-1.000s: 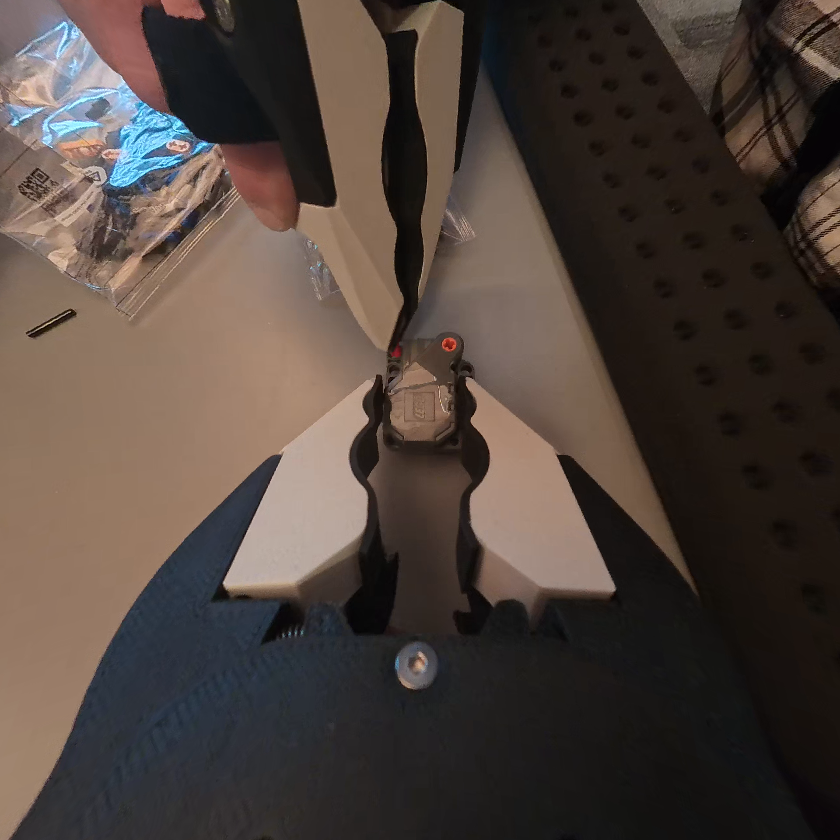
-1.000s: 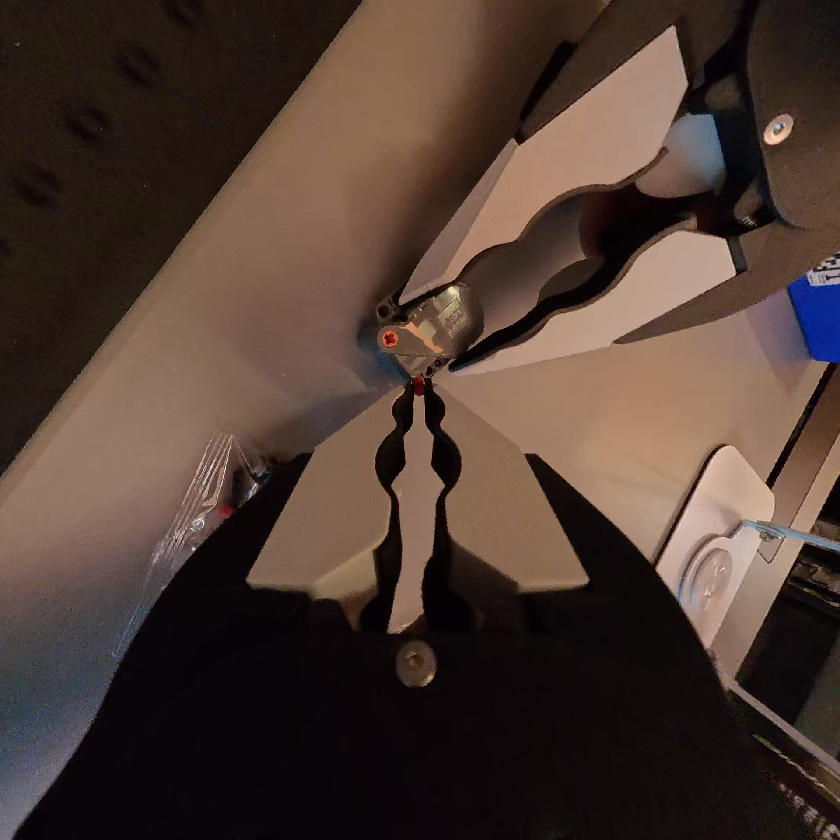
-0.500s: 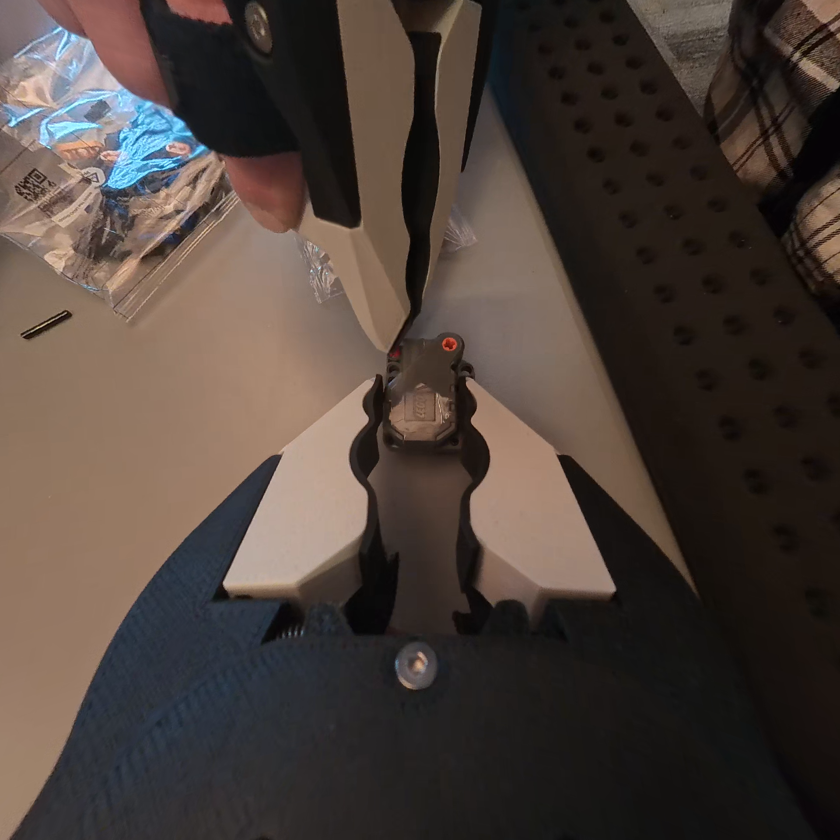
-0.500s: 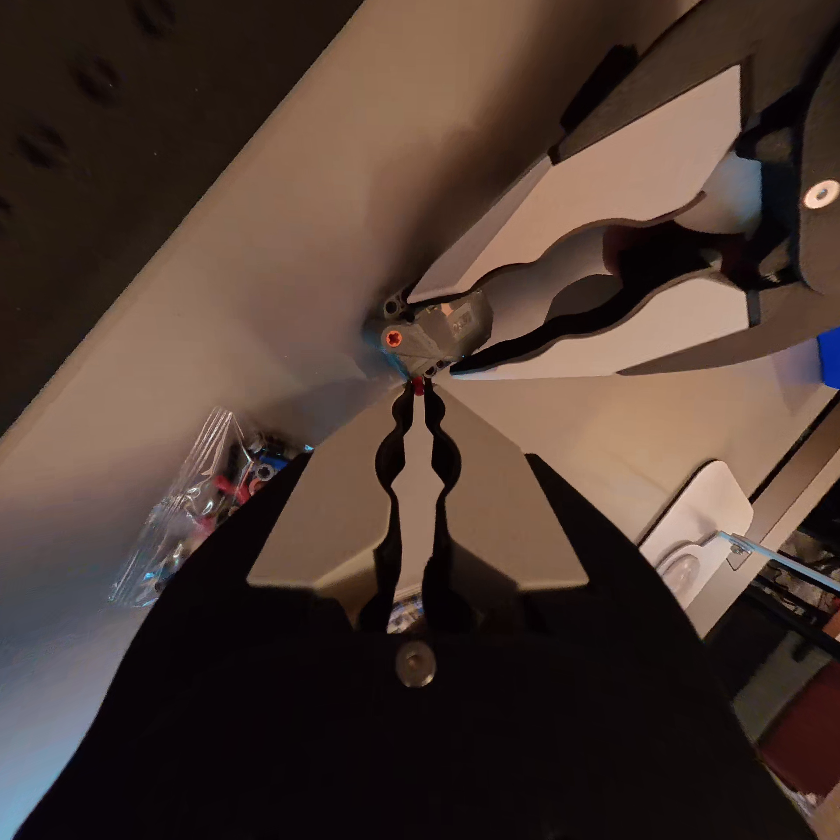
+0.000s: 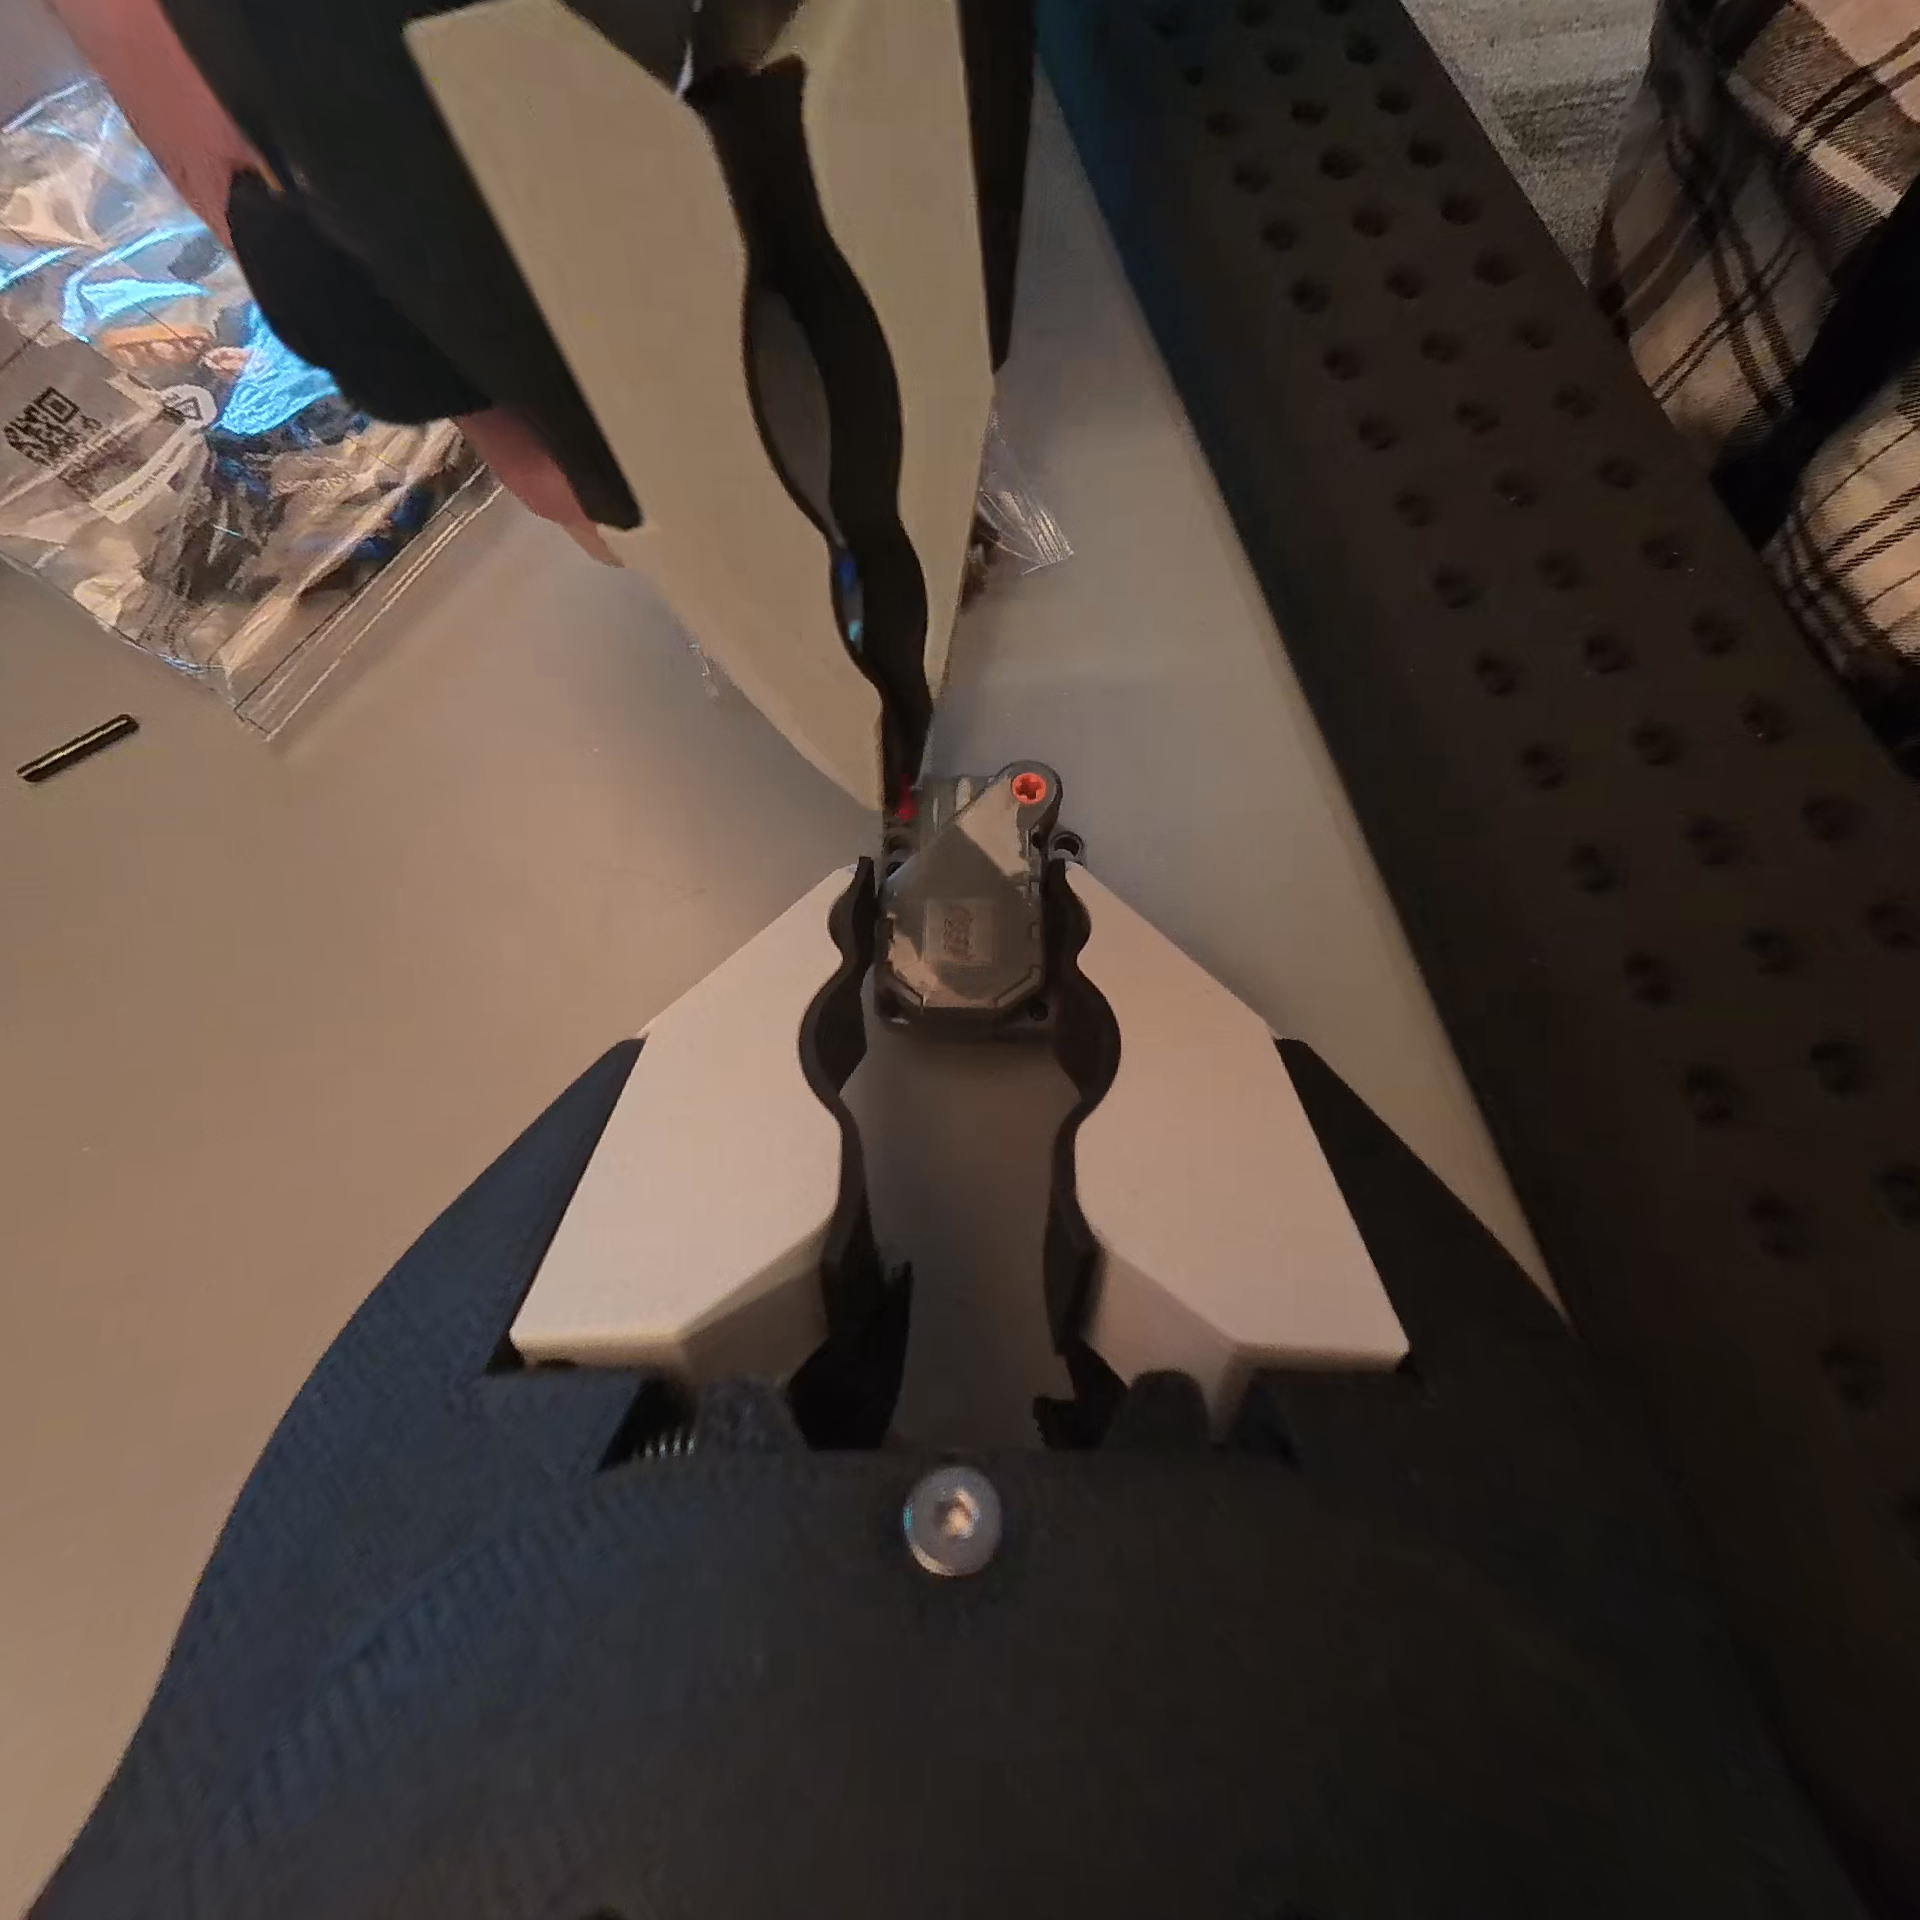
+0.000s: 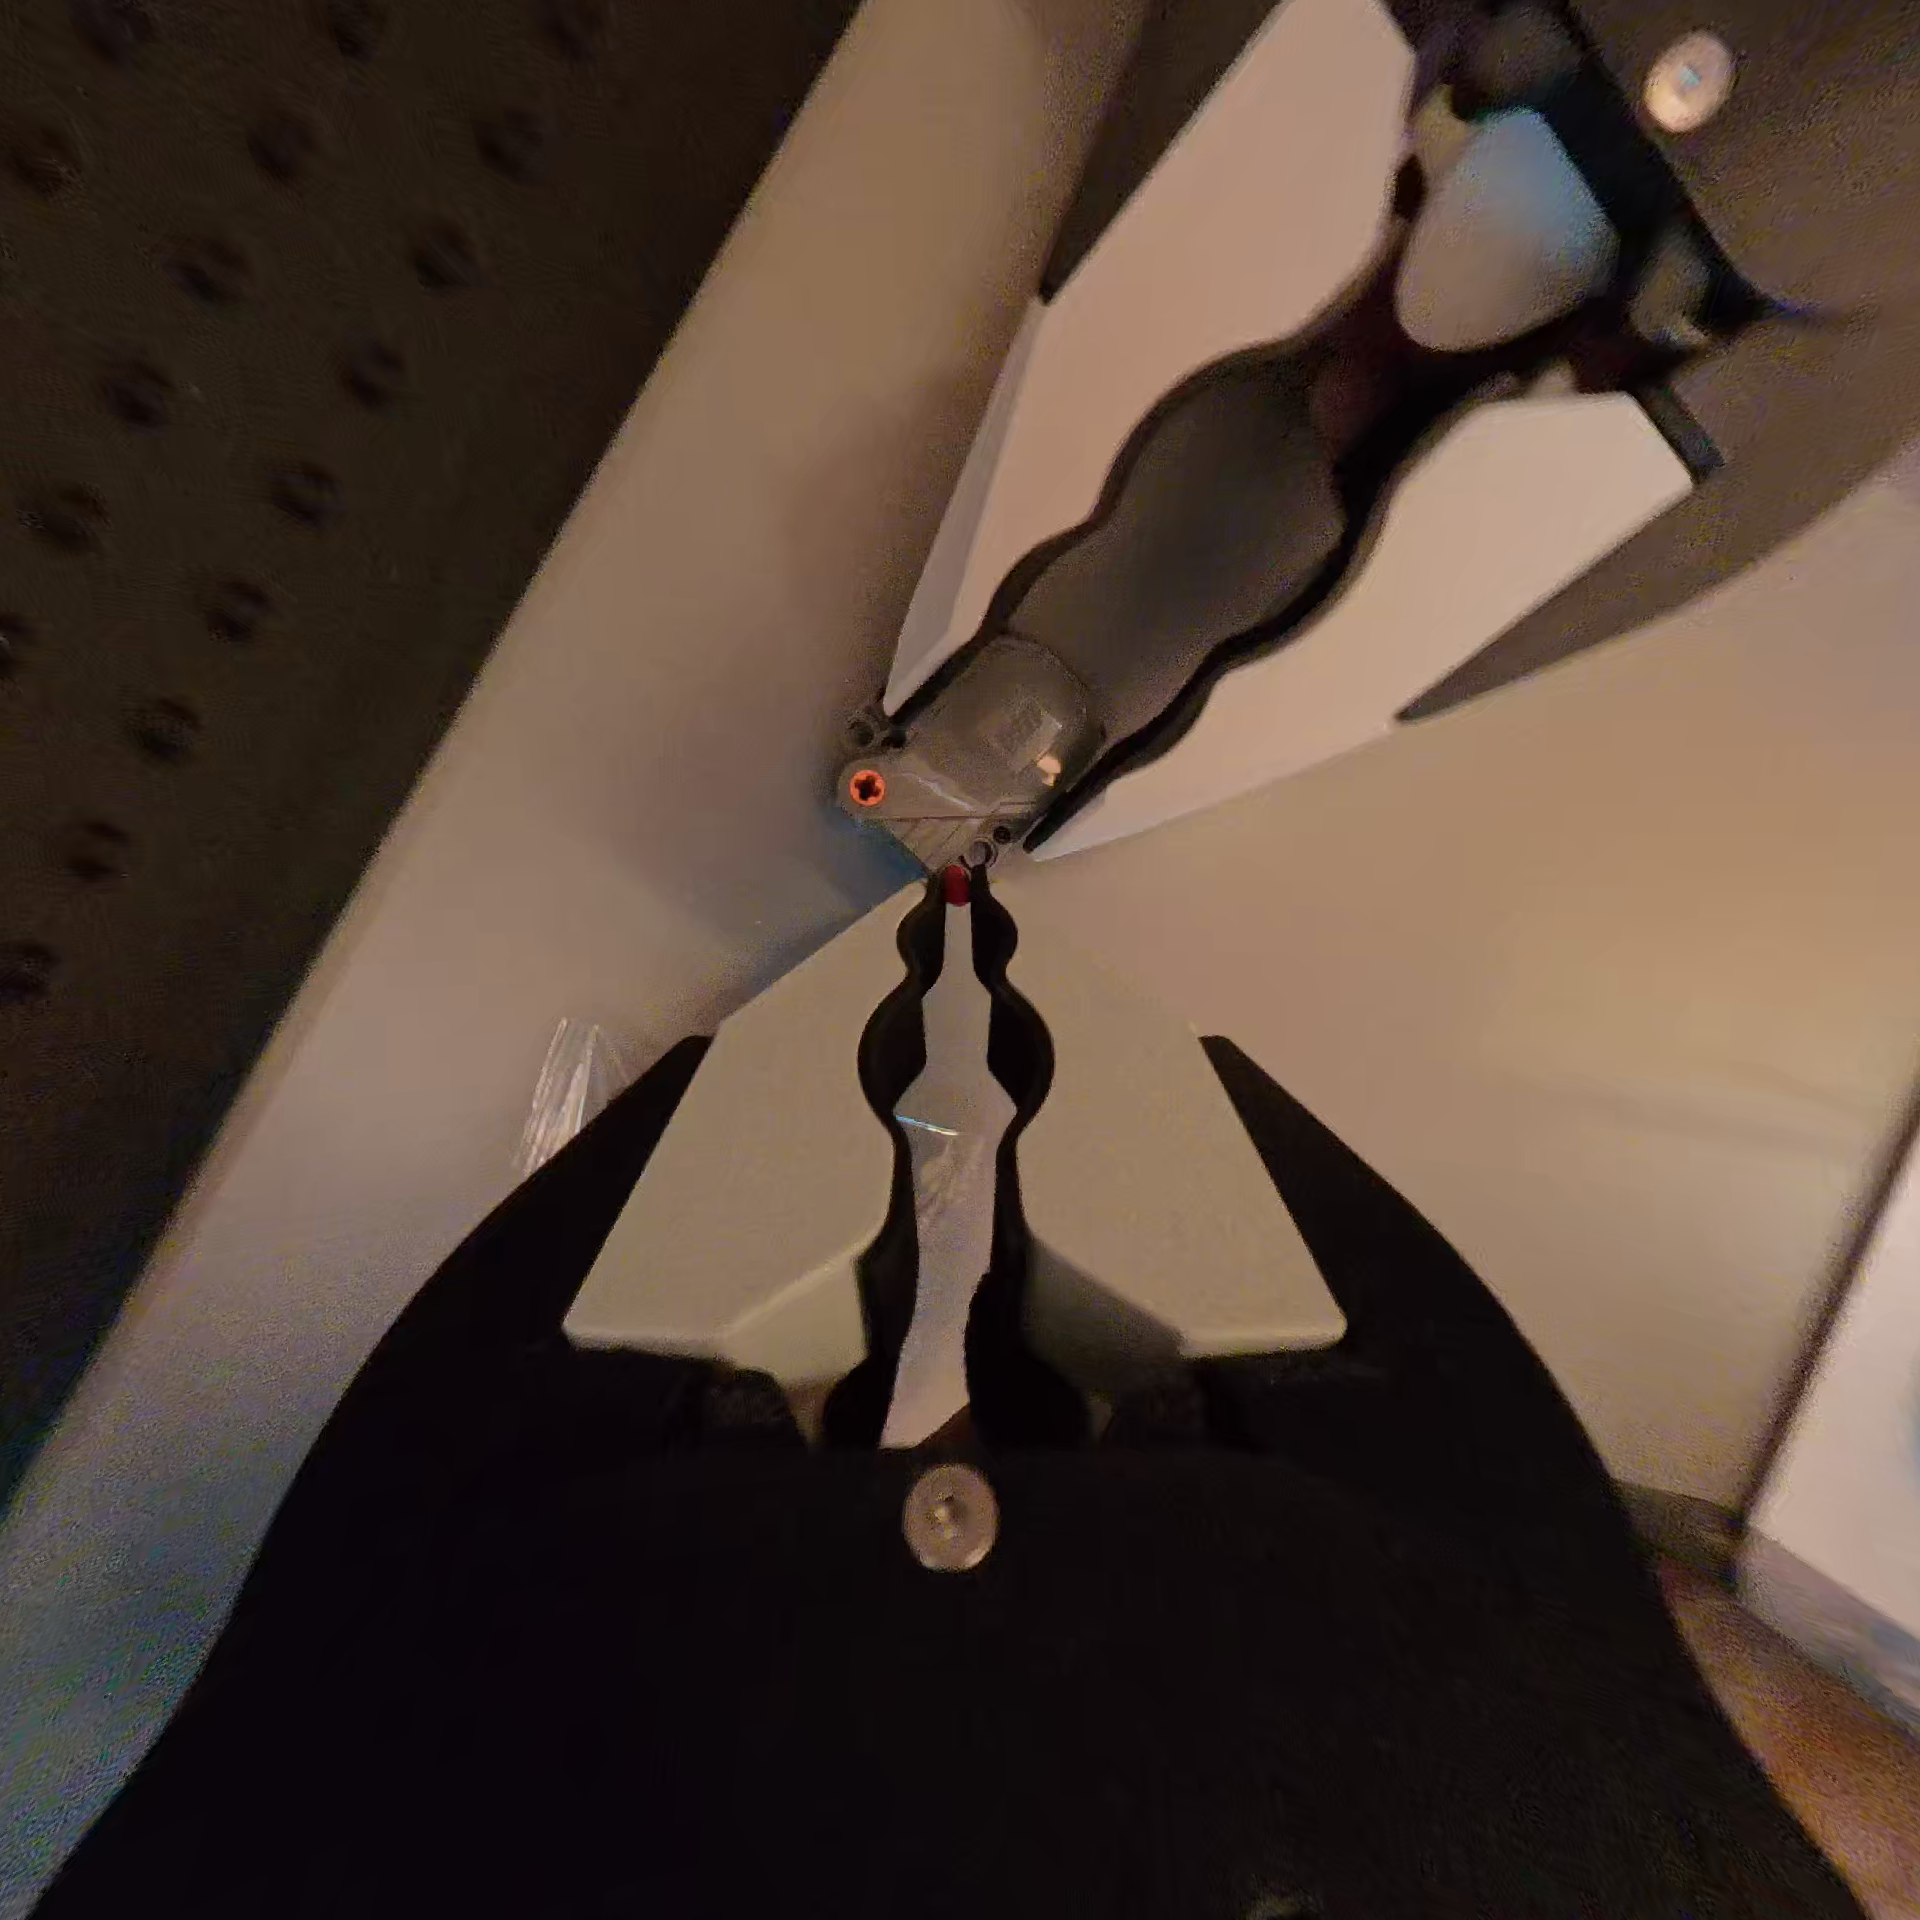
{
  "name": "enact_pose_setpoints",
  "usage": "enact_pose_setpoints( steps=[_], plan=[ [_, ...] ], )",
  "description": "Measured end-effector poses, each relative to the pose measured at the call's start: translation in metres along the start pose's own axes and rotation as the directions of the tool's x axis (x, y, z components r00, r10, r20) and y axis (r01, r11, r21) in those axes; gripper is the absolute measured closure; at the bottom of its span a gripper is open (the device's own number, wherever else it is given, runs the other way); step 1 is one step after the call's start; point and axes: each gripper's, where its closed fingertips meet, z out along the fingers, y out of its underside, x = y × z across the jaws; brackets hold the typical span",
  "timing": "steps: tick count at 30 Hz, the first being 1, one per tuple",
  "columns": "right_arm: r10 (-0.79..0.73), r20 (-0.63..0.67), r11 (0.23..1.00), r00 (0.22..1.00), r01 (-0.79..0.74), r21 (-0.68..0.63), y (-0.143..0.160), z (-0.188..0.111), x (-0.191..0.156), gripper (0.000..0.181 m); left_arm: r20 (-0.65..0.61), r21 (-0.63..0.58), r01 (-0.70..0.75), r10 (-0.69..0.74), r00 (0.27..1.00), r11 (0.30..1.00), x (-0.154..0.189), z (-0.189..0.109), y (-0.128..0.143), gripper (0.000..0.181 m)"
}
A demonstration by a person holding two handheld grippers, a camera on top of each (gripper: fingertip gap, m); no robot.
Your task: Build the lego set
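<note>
My left gripper [image 5: 956, 883] is shut on a grey lego motor block [image 5: 961, 925] with an orange axle hole [image 5: 1029, 788], held above the table. My right gripper [image 6: 954, 902] is shut on a small red pin [image 6: 952, 885] and holds it against a corner hole of the motor block [image 6: 987, 743]. In the left wrist view the right gripper [image 5: 902, 774] comes down from the top, its tips at the block's upper left corner where the red pin [image 5: 906, 800] shows. In the right wrist view the left gripper [image 6: 971, 764] reaches in from the upper right.
A light grey table [image 5: 312, 987] lies below. A clear bag of lego parts [image 5: 156, 468] and a short black axle [image 5: 78, 746] lie at its left. A smaller clear bag [image 5: 1013, 520] lies behind the right gripper. A dark perforated panel [image 5: 1558, 623] runs along the table's right edge. Left and right tips are no more than a few centimetres apart.
The right gripper has tilted and swung while keeping the red pin at the block's corner. The left gripper with the motor block has stayed nearly still.
</note>
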Motion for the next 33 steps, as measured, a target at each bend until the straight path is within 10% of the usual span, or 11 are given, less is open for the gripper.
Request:
enact_pose_setpoints(
  steps=[10, 33],
  plan=[
    [0.16, 0.022, 0.977, 0.987, -0.161, 0.139, -0.0005, -0.0007, -0.0029, 0.179, -0.016, 0.009, 0.005, -0.005, 1.0, 1.0, 0.0014, 0.0014, -0.0009, 0.15],
    [-0.385, -0.1, 0.874, 0.918, 0.327, -0.359, 0.0026, -0.0012, -0.0036, 0.18, -0.018, 0.01, 0.002, -0.002, 1.0, 1.0, 0.001, 0.0033, -0.0015, 0.15]
  ],
)
